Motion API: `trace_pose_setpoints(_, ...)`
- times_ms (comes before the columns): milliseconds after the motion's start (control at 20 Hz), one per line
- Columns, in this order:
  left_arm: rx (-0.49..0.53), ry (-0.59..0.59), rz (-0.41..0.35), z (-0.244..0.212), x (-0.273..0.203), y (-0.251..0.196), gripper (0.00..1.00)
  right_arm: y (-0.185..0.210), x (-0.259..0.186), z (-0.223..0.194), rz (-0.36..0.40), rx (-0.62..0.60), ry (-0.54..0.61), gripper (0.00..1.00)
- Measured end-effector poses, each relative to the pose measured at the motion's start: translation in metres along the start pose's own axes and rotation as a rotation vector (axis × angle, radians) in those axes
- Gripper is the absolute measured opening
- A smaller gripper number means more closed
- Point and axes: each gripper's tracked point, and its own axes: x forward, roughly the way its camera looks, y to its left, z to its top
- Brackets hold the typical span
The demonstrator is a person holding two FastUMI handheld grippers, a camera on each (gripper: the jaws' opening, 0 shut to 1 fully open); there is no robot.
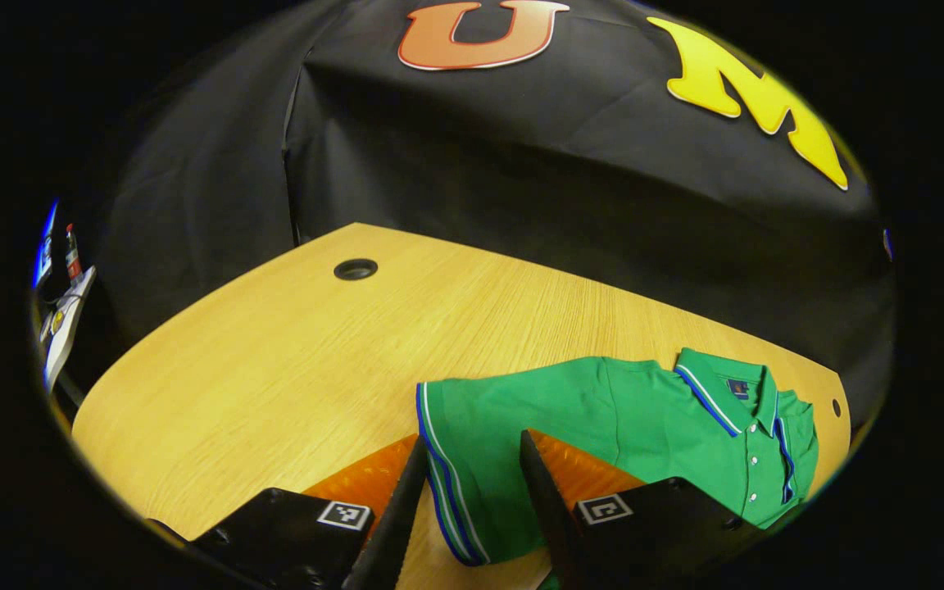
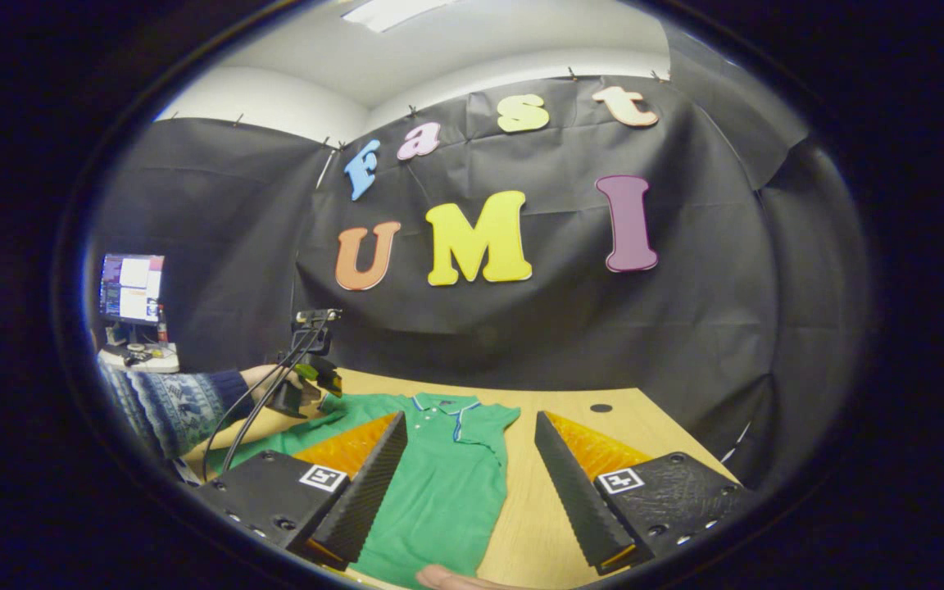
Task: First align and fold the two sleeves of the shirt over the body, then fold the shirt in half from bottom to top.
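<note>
Shirt [image 1: 619,426] flat on counter [image 1: 275,369], left claw [image 1: 472,500] open astride the sleeve [image 1: 456,467] at 6 o'clock, right claw [image 2: 468,483] open above the hem; shallow pinch likely drags fabric, misaligning the fold.

Both tongs gape wide: left tongs [image 1: 472,500] low, right tongs [image 2: 468,483] raised higher.

Left gripper view: low, close over shirt [image 1: 603,426] sleeve. Right gripper view: higher, farther back. Shared: shirt, table [image 1: 275,385].
</note>
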Motion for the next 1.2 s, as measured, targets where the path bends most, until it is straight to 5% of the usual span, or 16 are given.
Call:
trace_pose_setpoints(50,-0.001,0.017,0.025,-0.005,-0.001,0.006,0.73,-0.002,0.003,-0.004,-0.008,0.006,0.008,0.95)
trace_pose_setpoints(100,-0.006,0.002,0.026,-0.003,0.002,0.008,0.51,-0.003,0.004,-0.006,-0.009,0.014,0.016,0.95)
trace_pose_setpoints(150,-0.015,-0.006,0.011,0.001,0.002,0.006,0.49,-0.003,0.005,-0.007,-0.007,0.023,0.020,0.95)
trace_pose_setpoints(200,-0.022,0.002,0.003,0.002,0.003,0.005,0.28,-0.003,0.006,-0.007,-0.005,0.030,0.021,0.95)
trace_pose_setpoints(300,-0.030,-0.012,0.009,0.012,-0.002,0.009,0.11,-0.005,0.005,-0.006,-0.012,0.031,0.020,0.95)
trace_pose_setpoints(400,-0.009,-0.077,-0.041,0.037,-0.015,-0.006,0.08,-0.007,0.003,-0.006,-0.021,0.028,0.015,0.95)
trace_pose_setpoints(950,0.281,-0.150,-0.026,0.061,-0.051,-0.087,0.08,-0.003,0.003,-0.018,-0.054,-0.002,0.051,0.95)
trace_pose_setpoints(1050,0.275,-0.196,-0.104,0.063,-0.071,-0.117,0.10,-0.005,0.000,-0.021,-0.067,-0.007,0.075,0.95)
trace_pose_setpoints(1150,0.235,-0.275,-0.235,0.071,-0.105,-0.156,0.30,-0.004,-0.005,-0.020,-0.083,-0.024,0.080,0.96)
trace_pose_setpoints(1200,0.240,-0.325,-0.257,0.080,-0.124,-0.165,0.65,-0.003,-0.008,-0.019,-0.091,-0.032,0.083,0.95)
